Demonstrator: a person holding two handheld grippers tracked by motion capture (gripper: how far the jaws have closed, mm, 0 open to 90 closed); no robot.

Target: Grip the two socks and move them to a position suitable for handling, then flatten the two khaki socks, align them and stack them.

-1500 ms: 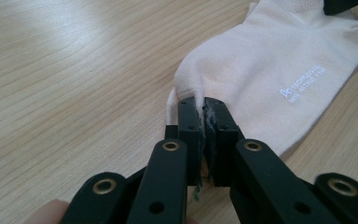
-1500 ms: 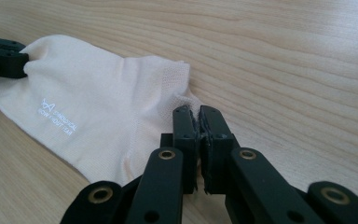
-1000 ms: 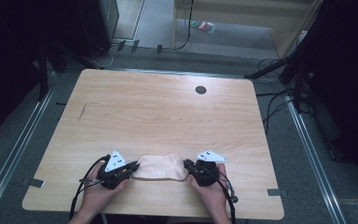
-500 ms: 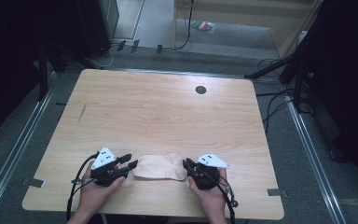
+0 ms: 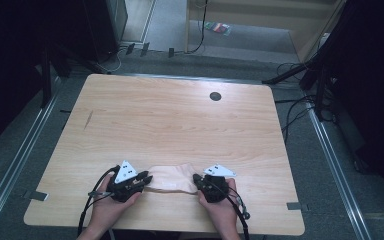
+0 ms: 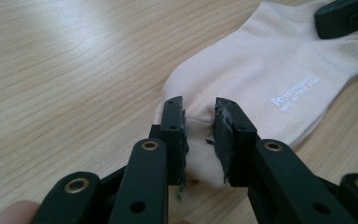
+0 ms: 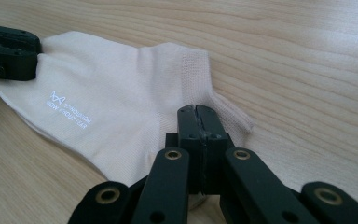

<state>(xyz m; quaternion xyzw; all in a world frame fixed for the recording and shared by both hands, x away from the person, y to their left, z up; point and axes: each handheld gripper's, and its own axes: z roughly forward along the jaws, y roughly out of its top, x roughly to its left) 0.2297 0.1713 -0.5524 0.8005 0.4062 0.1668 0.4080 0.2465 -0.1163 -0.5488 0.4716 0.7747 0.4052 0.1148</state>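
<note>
Cream sock (image 5: 170,179) flat at near table (image 5: 180,120) edge. Left gripper (image 6: 199,122) jaws just closing, narrow gap astride toe end. Right gripper (image 7: 199,122) pinching opposite end.

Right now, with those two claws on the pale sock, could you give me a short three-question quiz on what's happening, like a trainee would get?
1. True or false: the right claw is clamped shut on the sock.
2. Which end does the left claw straddle? A) the toe end B) the cuff C) the middle
3. What colour is the printed lettering on the sock?

Key
1. True: its jaws meet with fabric pinched between them.
2. A: the rounded toe sits between its jaws, which stand slightly apart and have just been closing.
3. White.
</note>
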